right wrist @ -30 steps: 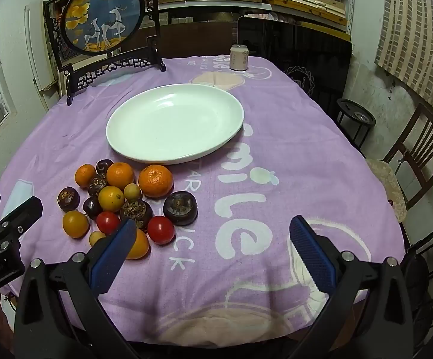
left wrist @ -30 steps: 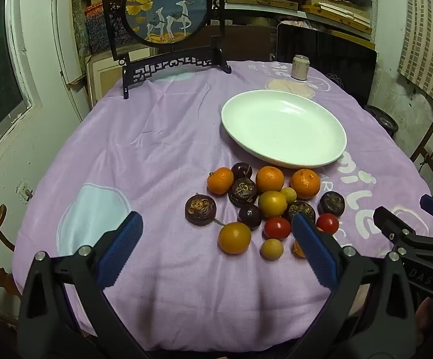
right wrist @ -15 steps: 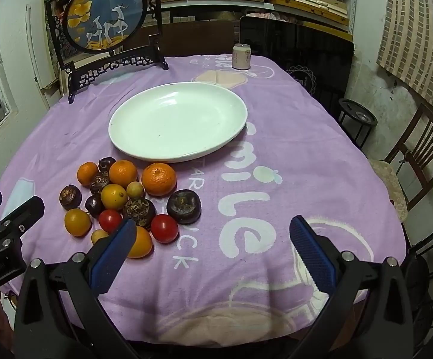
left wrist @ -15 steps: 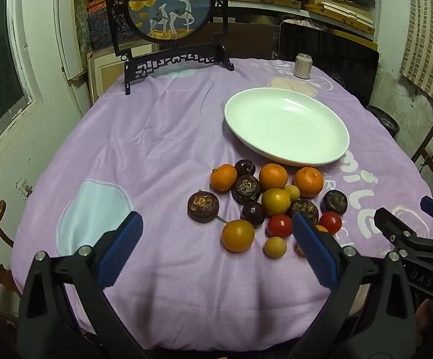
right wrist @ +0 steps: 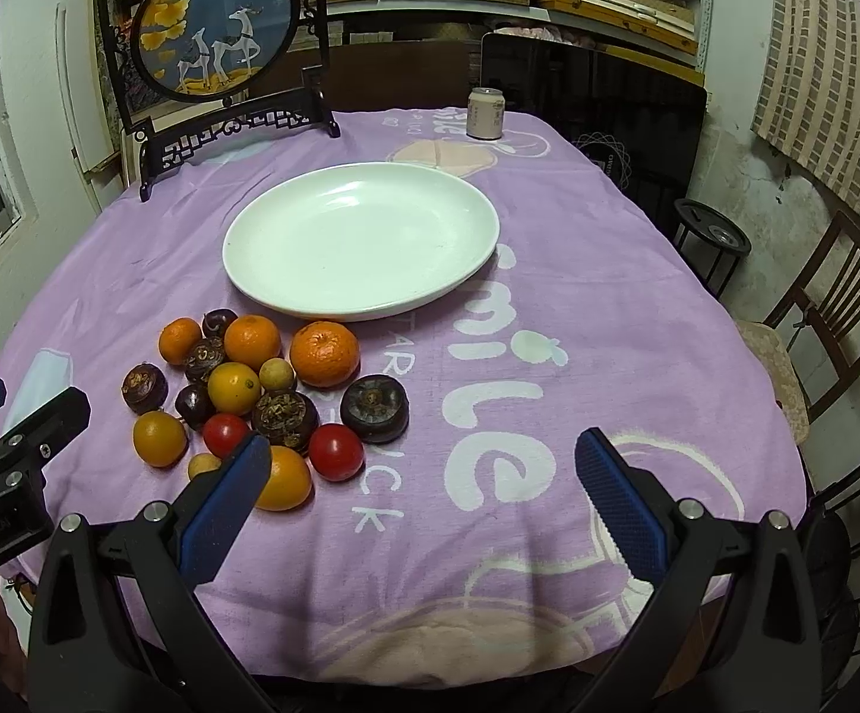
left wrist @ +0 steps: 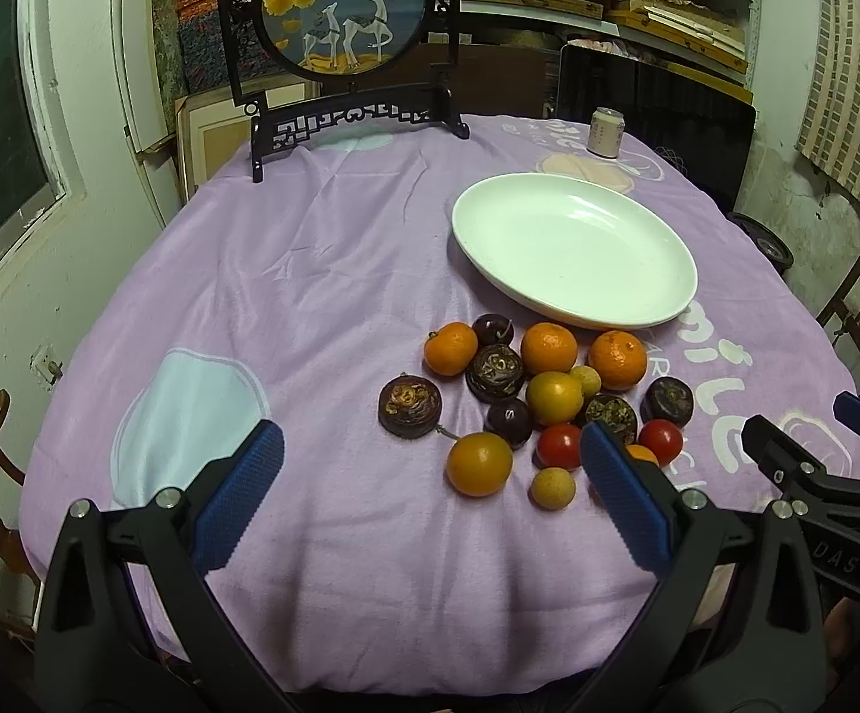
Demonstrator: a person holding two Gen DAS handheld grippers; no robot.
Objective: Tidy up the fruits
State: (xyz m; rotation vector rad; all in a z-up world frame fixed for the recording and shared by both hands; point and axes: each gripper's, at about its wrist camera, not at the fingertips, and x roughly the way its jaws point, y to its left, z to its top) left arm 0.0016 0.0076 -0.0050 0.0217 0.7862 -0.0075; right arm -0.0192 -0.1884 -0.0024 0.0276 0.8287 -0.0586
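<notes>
I am looking along both hand-held grippers at a table under a purple cloth (left wrist: 287,297). My left gripper (left wrist: 430,493) sits low in the left wrist view, blue pads spread wide, holding nothing. My right gripper (right wrist: 424,499) is likewise wide apart and empty at the bottom of the right wrist view.

The fruit pile (left wrist: 543,398) lies right of centre in the left view, and at lower left in the right view, all loose on the cloth just below the plate. It mixes tangerines (right wrist: 324,353), dark purple mangosteens (right wrist: 374,407), red tomatoes (right wrist: 335,451), smooth yellow-orange fruits (left wrist: 479,463) and small pale round ones (left wrist: 553,488).

I judge everything here light and round, so apt to roll. The tomatoes look smooth, slippery and easily bruised; the mangosteens look hard-shelled and firmer to pinch. I would close the pads across each fruit's widest middle, gently, starting with pieces at the pile's edge.

The white plate (right wrist: 252,261) sits at centre and holds nothing. A drinks can (right wrist: 485,113) stands beyond it, near a decorative round screen (right wrist: 216,30) at upper left.
</notes>
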